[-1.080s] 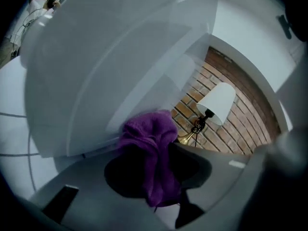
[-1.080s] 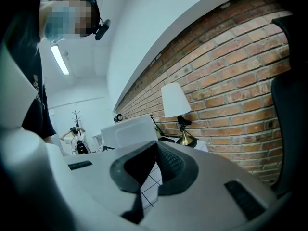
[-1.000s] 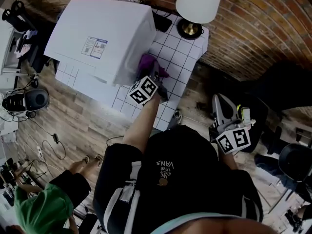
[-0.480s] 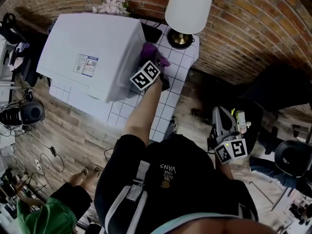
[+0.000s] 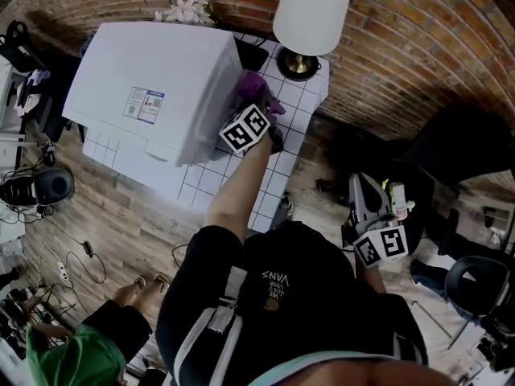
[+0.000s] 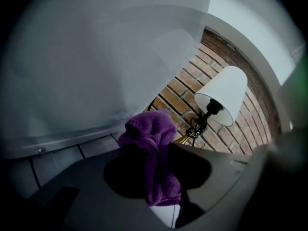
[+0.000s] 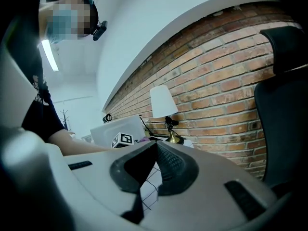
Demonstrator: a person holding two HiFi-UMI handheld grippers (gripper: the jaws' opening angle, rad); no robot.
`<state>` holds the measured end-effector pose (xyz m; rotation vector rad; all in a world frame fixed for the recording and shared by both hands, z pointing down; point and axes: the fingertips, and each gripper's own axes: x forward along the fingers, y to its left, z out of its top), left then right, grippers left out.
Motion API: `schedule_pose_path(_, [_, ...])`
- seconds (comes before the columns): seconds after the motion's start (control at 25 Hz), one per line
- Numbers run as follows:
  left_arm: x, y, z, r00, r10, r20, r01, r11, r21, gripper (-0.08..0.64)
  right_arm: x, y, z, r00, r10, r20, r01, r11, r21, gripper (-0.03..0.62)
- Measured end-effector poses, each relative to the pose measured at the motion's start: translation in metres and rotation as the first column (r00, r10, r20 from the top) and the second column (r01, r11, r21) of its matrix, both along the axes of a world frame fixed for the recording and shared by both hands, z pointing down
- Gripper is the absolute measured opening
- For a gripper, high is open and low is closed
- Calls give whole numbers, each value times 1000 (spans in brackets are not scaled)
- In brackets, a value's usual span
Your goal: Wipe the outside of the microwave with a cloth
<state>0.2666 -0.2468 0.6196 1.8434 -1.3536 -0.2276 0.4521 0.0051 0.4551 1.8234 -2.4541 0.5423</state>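
Pinching the purple cloth (image 6: 149, 131), your left tool (image 6: 159, 165) is clenched on it; the bunched free end is pushed up against the right side wall of the white microwave (image 5: 153, 79), and the lower end hangs between the jaws, just above the tiled tabletop (image 5: 294, 95). Over the last second the cloth has travelled along that wall, from close to the near right corner to about the middle of the side, toward the lamp (image 5: 312, 10) at the far end; in the last half second it has hardly shifted. I judge from this that you are partway through a stroke on the right side; the far stretch of that wall, by the lamp, looks not yet covered, and the top and the other sides would likely still need their pass. Your right tool (image 7: 155, 150) sits low at your right, well apart from the tabletop; its jaws are pressed together with nothing between them, and it takes no part in the wiping.
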Motion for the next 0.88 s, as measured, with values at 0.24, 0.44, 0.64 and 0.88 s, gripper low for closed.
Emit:
schedule_pose_path(0.24, [-2, 45, -23, 997, 61, 52, -65, 994, 83, 141, -18, -4, -2, 997, -79, 4, 79, 997, 19, -2])
schedule_pose_path(0.44, [-13, 100, -47, 986, 107, 130, -128, 978, 162, 141, -41, -11, -8, 985, -172, 22, 171, 984, 53, -2])
schedule_pose_path(0.64, [-41, 162, -70, 963, 136, 233, -189, 957, 221, 141, -76, -20, -12, 960, -278, 34, 275, 958, 86, -2])
schedule_pose_path(0.88, [-98, 203, -100, 945, 144, 295, -232, 929, 289, 141, -119, -29, -30, 954, -298, 15, 293, 945, 145, -2])
